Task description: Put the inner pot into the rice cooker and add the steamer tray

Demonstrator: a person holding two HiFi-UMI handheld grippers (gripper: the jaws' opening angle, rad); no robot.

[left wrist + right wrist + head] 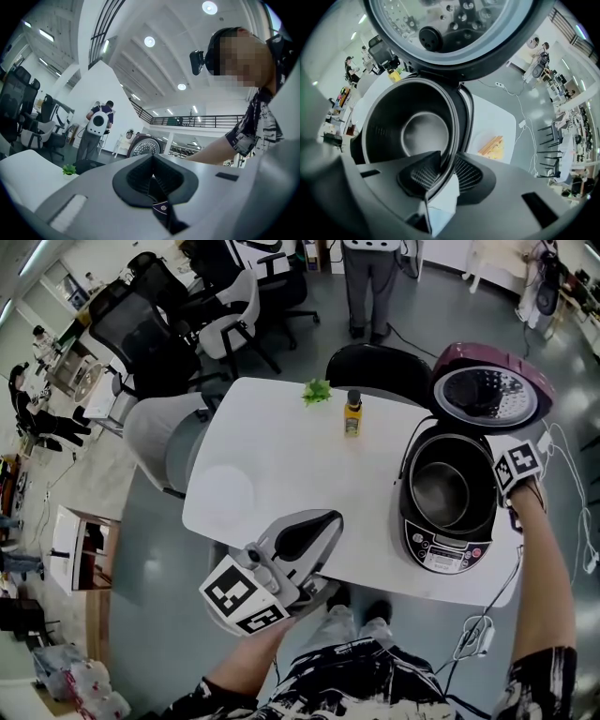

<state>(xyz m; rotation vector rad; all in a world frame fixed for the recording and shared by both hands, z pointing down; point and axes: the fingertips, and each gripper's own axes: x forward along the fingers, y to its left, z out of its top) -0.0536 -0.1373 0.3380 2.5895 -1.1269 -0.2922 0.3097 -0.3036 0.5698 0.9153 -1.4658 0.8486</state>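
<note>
The white counter (272, 456) spreads out ahead of the left tool (152, 164) and below the right tool (443, 161). The rice cooker (448, 549) stands on the counter's edge, directly beneath the right tool. Its purple lid (487, 390) is tipped open and stands beyond that tool's tip. The inner pot (417, 131) already sits in the cooker body. Its rim passes between the jaws of the right tool, which points straight down. The jaws are released, standing slightly apart around the rim without clamping it. The left tool is held level off the counter's near edge, well apart from the cooker, jaws clenched together on nothing. A small yellow bottle (352, 414) and a green sprig (317, 391) stand far ahead of the left tool.
</note>
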